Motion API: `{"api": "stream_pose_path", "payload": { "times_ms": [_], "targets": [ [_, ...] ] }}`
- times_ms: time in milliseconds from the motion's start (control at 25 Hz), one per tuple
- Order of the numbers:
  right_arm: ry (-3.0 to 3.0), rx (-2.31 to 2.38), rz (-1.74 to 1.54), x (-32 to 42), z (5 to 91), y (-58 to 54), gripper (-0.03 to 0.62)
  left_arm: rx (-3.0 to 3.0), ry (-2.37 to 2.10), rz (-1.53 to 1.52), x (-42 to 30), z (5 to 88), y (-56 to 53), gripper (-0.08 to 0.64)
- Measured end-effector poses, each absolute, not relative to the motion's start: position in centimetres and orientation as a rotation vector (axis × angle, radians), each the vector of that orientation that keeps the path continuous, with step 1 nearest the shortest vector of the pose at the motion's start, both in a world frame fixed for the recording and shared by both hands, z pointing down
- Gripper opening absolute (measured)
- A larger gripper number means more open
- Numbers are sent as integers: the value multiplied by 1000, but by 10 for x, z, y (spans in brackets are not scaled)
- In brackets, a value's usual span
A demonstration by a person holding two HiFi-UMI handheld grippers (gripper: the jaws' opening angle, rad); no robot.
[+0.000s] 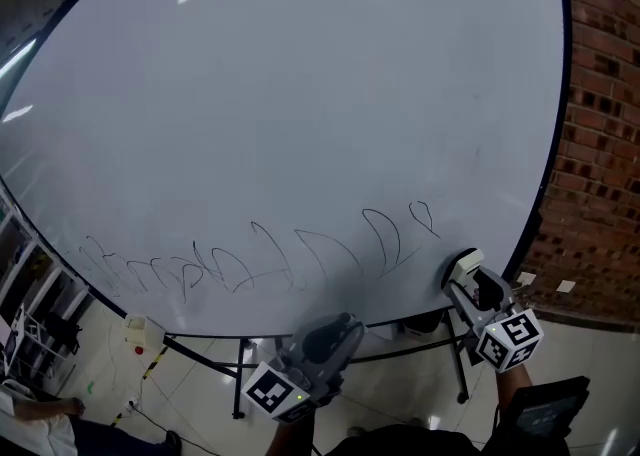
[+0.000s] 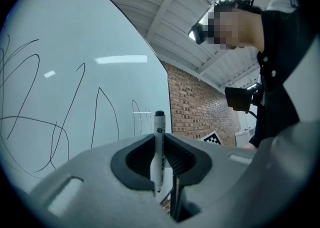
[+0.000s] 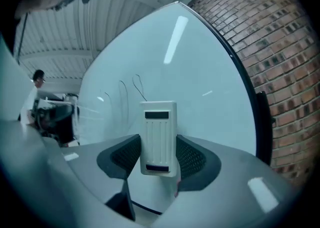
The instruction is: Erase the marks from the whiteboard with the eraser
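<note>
In left gripper view, marker (image 2: 159, 149) clamped, right gripper view, eraser (image 3: 158, 137) clamped

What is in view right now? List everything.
whiteboard: one, white with a dark frame, fills the head view
marks: one row of black scribbled loops, along the board's lower part
stand: one, black legs, under the board
brick wall: one, red-brown, right of the board
marker: one, white body with a black end, upright in the left tongs
eraser: one, white with a ribbed back, in the right tongs
left tongs: grey, shut on the marker, below the board
right tongs: grey, shut on the eraser, near the board's lower right edge
</note>
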State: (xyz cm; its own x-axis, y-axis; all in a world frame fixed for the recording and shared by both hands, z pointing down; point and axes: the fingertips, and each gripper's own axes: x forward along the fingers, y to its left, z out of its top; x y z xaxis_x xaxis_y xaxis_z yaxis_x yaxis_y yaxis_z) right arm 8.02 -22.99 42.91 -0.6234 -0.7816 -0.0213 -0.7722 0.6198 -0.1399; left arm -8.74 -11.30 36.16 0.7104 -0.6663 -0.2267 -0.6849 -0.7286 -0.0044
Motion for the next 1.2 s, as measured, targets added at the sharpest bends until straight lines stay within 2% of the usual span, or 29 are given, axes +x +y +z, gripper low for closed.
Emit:
{"api": "stream_pose_path", "payload": {
  "times_ms": [400,1200],
  "targets": [
    [2671,-580,-215,1,345,-123,228,-2807,1025,500,-125,329,-94,61],
    [2676,-574,-279,-20,354,-116,227,-2784,1021,533,-145,326,-83,63]
  ]
}}
